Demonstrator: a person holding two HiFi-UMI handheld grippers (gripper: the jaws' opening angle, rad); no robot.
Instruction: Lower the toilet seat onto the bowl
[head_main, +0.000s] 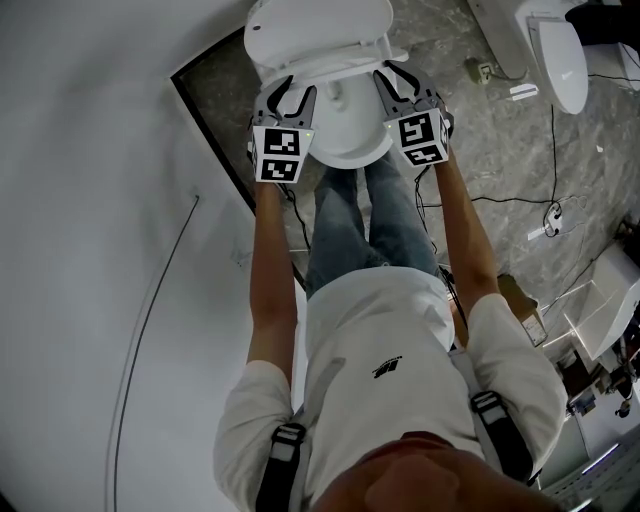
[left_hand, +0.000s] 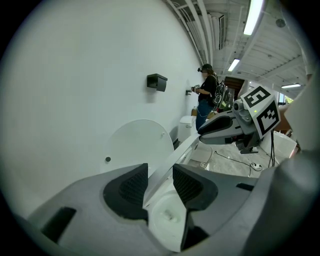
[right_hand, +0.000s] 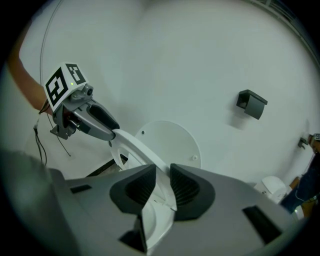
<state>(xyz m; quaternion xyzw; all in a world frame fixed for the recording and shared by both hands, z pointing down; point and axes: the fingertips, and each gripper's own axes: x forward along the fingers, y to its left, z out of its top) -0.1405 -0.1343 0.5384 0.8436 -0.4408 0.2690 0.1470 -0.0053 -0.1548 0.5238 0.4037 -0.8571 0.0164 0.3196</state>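
- I am closing my left claw (left_hand: 160, 175) on the front rim of the toilet seat (left_hand: 182, 152). The white edge runs up between the two ribbed pads and fills the gap between them, so the jaws stand only as far apart as the rim is thick.
- I am doing the same with my right claw (right_hand: 163, 175) on the other side of that rim. The seat's curved band passes between the pads, which press on it from both sides.
- In each gripper view the other claw shows at the far end of the same white band, with its marker cube on top.
- I am holding the seat tilted in the air. Its front is lifted off the bowl (head_main: 345, 152) and it sits in front of the lid (right_hand: 172, 142).
- The lid is standing upright against the white wall, showing as a round white disc behind the seat.
- I am standing right in front of the toilet with both arms stretched down to it, one claw at each side of the bowl.
- A small dark box (right_hand: 251, 104) is hanging on the wall above and to one side of the lid.
- Further along the wall another person (left_hand: 206, 92) is standing at a second toilet (left_hand: 187, 127).
- Cables (head_main: 500, 200) are lying across the marbled floor to my right.
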